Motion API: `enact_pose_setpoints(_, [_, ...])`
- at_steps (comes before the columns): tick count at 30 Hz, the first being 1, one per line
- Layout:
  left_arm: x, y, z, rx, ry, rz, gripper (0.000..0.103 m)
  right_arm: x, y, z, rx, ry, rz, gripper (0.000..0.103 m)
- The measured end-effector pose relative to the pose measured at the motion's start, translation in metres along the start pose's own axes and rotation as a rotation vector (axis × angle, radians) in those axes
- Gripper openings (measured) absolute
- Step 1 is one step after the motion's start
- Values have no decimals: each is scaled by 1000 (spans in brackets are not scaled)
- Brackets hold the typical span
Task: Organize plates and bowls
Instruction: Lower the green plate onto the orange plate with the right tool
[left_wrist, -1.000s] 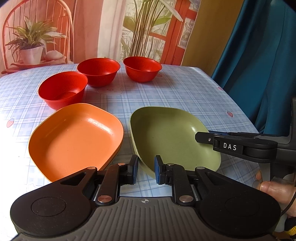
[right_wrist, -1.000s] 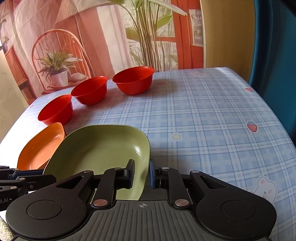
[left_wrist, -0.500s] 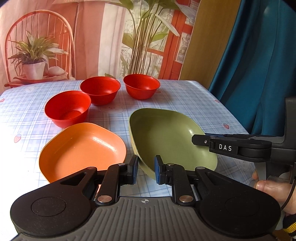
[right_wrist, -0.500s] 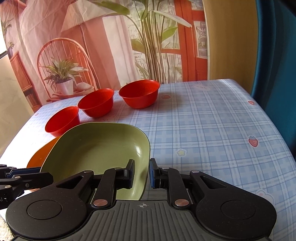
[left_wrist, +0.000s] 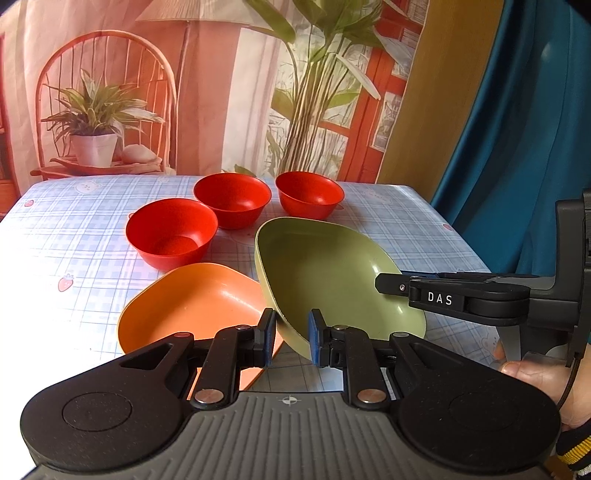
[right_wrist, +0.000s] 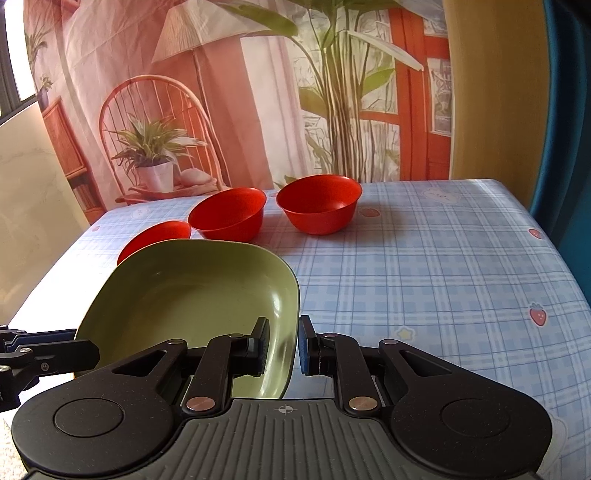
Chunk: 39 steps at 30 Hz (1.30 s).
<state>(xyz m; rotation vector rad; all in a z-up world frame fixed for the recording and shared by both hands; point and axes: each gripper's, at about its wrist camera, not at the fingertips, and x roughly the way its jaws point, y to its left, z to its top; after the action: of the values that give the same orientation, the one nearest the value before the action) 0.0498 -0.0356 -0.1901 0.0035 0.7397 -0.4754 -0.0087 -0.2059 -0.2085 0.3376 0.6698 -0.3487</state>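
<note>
A green plate (left_wrist: 325, 273) hangs lifted and tilted above the table, held by both grippers. My left gripper (left_wrist: 291, 338) is shut on its near rim. My right gripper (right_wrist: 282, 345) is shut on the plate's (right_wrist: 192, 288) right rim; in the left wrist view its fingers (left_wrist: 391, 287) reach in from the right. An orange plate (left_wrist: 192, 306) lies flat on the table, partly under the green one's left edge. Three red bowls (left_wrist: 171, 230) (left_wrist: 232, 199) (left_wrist: 309, 194) stand upright in an arc behind the plates; in the right wrist view the nearest bowl (right_wrist: 159, 236) is half hidden by the green plate.
The table carries a blue checked cloth (right_wrist: 424, 266) with strawberry prints. A teal curtain (left_wrist: 517, 129) hangs close to the table's right edge. A printed backdrop (left_wrist: 184, 92) stands behind the far edge. A person's hand (left_wrist: 535, 376) grips the right gripper's handle.
Both grippers have risen with the green plate, which has lifted off the table and now tilts. It now overlaps the orange plate's right edge. The bowls and the orange plate have stayed put.
</note>
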Motion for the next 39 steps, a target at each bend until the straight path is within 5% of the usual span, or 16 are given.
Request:
enact_pose_setpoints(24, [-13,58,-14,-187,28,105,21,56,82,26,-202,2,138,15])
enact_pose_setpoints(39, [4,75,-33,-276,137,116,21,83,106,16,-308,34,134,15])
